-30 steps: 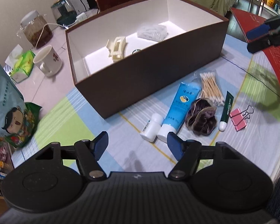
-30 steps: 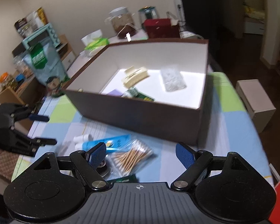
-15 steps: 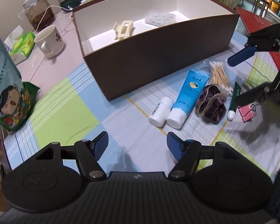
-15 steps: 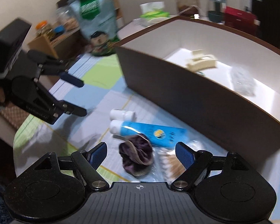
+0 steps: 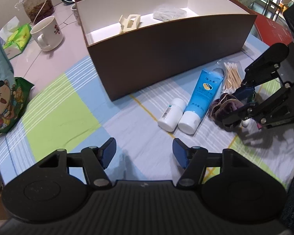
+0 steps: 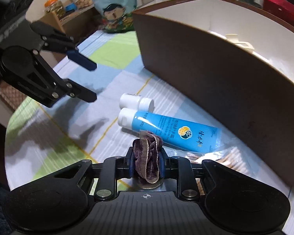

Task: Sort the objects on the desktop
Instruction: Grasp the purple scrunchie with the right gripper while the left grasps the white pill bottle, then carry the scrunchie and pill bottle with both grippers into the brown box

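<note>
The right gripper (image 6: 146,163) has its two fingers pinched tight on the purple velvet scrunchie (image 6: 148,157), which bunches up between the pads, low over the striped tablecloth (image 5: 68,113). Just ahead of that claw lie one blue tube (image 6: 172,130) and, touching it on the far side, one small white bottle (image 6: 136,102); the tube carries a round yellow-and-blue emblem and pale script too small to read. To the claw's right a clear bag of cotton swabs (image 6: 225,156) sits close against the tall brown wall of the box (image 6: 215,82), which shuts off that whole side. The left gripper (image 5: 144,152) hangs with its fingers spread wide and nothing between them, above a bare stretch of cloth with open room before it up to the bottle and tube. Inside the box, beyond the left claw, I count one cream hair claw (image 5: 129,22) and one clear plastic packet (image 5: 169,13) on the white floor. Off to that claw's left are one white mug (image 5: 48,33), a green tissue pack (image 5: 17,38) and a snack bag with a cartoon child (image 5: 4,96).
</note>
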### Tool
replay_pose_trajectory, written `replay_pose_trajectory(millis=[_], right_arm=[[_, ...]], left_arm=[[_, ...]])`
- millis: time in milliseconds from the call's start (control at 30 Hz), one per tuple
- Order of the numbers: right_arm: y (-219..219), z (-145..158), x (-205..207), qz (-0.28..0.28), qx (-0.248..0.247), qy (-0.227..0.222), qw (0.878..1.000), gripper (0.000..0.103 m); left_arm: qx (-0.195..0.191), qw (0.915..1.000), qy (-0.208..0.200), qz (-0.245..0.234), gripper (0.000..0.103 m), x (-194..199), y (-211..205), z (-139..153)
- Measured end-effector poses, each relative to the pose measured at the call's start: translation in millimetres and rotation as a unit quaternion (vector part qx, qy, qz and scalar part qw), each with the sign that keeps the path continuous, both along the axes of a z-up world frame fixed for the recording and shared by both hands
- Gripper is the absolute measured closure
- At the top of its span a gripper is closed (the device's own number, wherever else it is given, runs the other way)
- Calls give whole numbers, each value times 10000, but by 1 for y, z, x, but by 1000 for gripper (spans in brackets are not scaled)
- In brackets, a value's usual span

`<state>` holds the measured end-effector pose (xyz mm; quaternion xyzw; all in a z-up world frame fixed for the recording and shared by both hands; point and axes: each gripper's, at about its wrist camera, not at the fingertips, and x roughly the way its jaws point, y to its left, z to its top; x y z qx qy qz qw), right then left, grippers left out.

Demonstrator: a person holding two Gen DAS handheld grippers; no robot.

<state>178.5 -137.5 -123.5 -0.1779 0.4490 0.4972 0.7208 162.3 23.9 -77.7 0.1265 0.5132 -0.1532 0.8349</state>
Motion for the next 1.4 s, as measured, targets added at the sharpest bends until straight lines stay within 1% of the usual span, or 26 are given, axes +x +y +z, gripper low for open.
replay_pose_trajectory(millis=[67, 100, 133, 200, 300, 367, 400, 467, 500, 567, 700, 767, 867, 967, 1100, 1300, 1400], right_arm=[[-6, 6, 2, -139, 91, 55, 9998, 82], [-8, 9, 4, -208, 138, 85, 9997, 82], [-11, 12, 6, -273, 191, 133, 9994, 82], [-17, 19, 9, -405, 289, 198, 9986, 82], [-28, 29, 13, -618, 406, 247, 9970, 82], [-35, 35, 15, -734, 504, 296, 9956, 82], [-38, 38, 16, -790, 554, 323, 9948, 82], [-44, 44, 17, -874, 619, 365, 9936, 82], [-46, 46, 18, -901, 644, 398, 9931, 82], [-51, 51, 19, -962, 703, 450, 9919, 82], [-54, 52, 21, -994, 679, 529, 9913, 82], [-53, 50, 21, -1003, 646, 567, 9912, 82], [-53, 48, 21, -1003, 624, 610, 9911, 82], [-54, 51, 21, -993, 656, 612, 9910, 82], [-58, 57, 22, -1013, 704, 548, 9908, 82], [-64, 69, 23, -1028, 801, 458, 9904, 82], [-67, 75, 22, -1039, 832, 394, 9903, 82]], left_arm=[[-55, 10000, 16, -49, 54, 4, -1, -2], [-83, 9999, 25, -74, 56, 6, -2, -3], [-110, 9999, 33, -99, 59, 8, -3, -4], [-165, 9997, 49, -148, 61, 12, -4, -5], [-186, 9992, 100, -348, 67, 24, -14, -12], [-194, 9985, 142, -483, 72, 31, -20, -17], [-205, 9982, 180, -529, 74, 34, -21, -19], [-235, 9974, 261, -623, 80, 40, -24, -24], [-255, 9969, 306, -672, 81, 42, -25, -26], [-147, 9963, 385, -759, 81, 46, -27, -31], [-103, 9952, 510, -832, 81, 50, -28, -38], [-90, 9954, 537, -786, 80, 51, -28, -41], [-74, 9963, 472, -712, 80, 49, -30, -42], [-102, 9974, 466, -536, 81, 46, -28, -42], [-80, 9984, 333, -450, 81, 38, -27, -29], [-126, 9991, -67, -406, 81, 24, -26, 7], [-89, 9989, -211, -398, 81, 19, -29, 19]])
